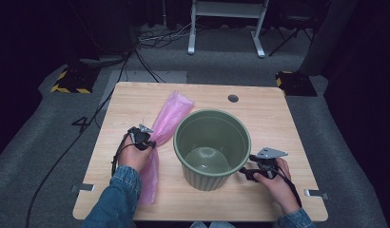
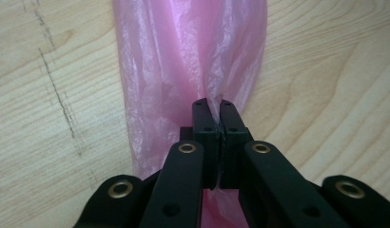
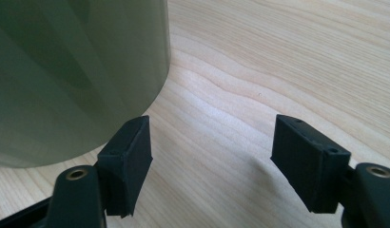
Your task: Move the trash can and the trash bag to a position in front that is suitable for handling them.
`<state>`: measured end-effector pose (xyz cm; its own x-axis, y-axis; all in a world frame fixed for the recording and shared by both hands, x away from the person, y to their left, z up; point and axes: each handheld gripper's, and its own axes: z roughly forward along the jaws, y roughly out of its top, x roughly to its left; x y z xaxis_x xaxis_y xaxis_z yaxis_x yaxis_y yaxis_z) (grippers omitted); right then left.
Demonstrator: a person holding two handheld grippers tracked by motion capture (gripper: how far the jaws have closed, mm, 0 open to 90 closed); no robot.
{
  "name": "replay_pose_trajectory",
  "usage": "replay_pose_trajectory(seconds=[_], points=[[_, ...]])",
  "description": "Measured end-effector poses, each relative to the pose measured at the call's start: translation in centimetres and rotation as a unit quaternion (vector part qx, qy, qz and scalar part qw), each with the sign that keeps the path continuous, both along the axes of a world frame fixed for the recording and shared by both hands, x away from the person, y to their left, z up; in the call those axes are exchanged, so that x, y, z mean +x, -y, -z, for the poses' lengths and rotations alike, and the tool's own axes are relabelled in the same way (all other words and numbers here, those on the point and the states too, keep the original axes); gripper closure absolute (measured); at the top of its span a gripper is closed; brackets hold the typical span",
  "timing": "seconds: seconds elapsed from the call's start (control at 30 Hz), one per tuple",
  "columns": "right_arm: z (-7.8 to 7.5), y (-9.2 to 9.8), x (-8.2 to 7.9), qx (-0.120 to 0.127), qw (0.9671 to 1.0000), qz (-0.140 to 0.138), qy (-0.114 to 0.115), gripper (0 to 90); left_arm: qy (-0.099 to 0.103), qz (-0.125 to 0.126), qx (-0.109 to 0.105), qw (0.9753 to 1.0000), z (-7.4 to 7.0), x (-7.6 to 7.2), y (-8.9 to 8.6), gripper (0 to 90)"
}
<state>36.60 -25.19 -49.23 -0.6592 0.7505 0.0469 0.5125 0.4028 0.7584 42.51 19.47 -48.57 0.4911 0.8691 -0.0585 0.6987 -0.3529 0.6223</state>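
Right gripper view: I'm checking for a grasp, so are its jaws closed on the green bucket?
No, the right gripper has its jaws spread wide over bare table, with the green bucket beside them, ungripped.

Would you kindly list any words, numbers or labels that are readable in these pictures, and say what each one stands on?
"4": a dark figure on the grey carpet left of the table.
No readable text on the pink plastic bag, the green bucket or either tool.

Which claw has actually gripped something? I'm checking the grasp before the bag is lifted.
The left claw: its jaws are pinched shut on the pink bag. The right claw stands open beside the green bin, holding nothing.
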Motion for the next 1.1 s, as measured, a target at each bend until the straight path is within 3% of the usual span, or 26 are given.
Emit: replay_pose_trajectory(seconds=[0.2,0.23,0.3,0.33,0.4,0.43,0.5,0.53,0.6,0.63,0.67,0.7,1.1], points=[[-0.4,-0.4,0.3,0.007,1.0,-0.002,0.002,30.7,0.048,0.029,-0.036,0.9978,-1.1,-1.3,-1.3,89.1],[-0.4,-0.4,0.3,0.007,1.0,-0.002,0.002,30.7,0.048,0.029,-0.036,0.9978,-1.1,-1.3,-1.3,89.1],[-0.6,-0.6,0.6,0.009,1.0,0.0,0.004,32.3,0.075,0.037,-0.057,0.9949,-2.2,-2.0,-1.8,89.1],[-0.7,-0.6,0.7,0.011,0.9999,0.001,0.004,33.2,0.075,0.037,-0.057,0.9949,-2.2,-2.0,-1.8,89.1],[-0.8,-0.7,1.1,0.015,0.9999,0.005,0.002,35.5,0.099,0.041,-0.076,0.9914,-3.5,-2.5,-2.2,89.1],[-0.7,-0.7,1.3,0.019,0.9998,0.009,0.001,35.7,0.099,0.041,-0.076,0.9914,-3.5,-2.5,-2.2,89.1],[-0.6,-0.7,1.6,0.024,0.9996,0.015,-0.001,35.8,0.118,0.055,-0.097,0.9868,-4.6,-3.0,-2.3,89.0],[-0.6,-0.7,1.6,0.024,0.9996,0.015,-0.001,35.8,0.118,0.055,-0.097,0.9868,-4.6,-3.0,-2.3,88.9],[-0.4,-0.7,2.1,0.034,0.9992,0.022,0.0,35.9,0.131,0.061,-0.105,0.9838,-5.2,-3.3,-2.3,88.9],[-0.4,-0.8,2.2,0.038,0.999,0.022,0.004,36.0,0.143,0.066,-0.111,0.9812,-5.9,-3.7,-2.3,88.8],[-0.4,-0.8,2.3,0.042,0.9988,0.022,0.011,36.0,0.143,0.066,-0.111,0.9812,-5.9,-3.7,-2.3,88.9],[-0.5,-0.9,2.4,0.043,0.9986,0.022,0.02,35.9,0.152,0.07,-0.119,0.9787,-6.6,-4.0,-2.2,88.9],[-1.5,-0.6,2.0,0.039,0.9986,0.015,0.032,35.2,0.184,0.122,-0.129,0.9667,-11.3,-5.6,-1.4,89.0]])
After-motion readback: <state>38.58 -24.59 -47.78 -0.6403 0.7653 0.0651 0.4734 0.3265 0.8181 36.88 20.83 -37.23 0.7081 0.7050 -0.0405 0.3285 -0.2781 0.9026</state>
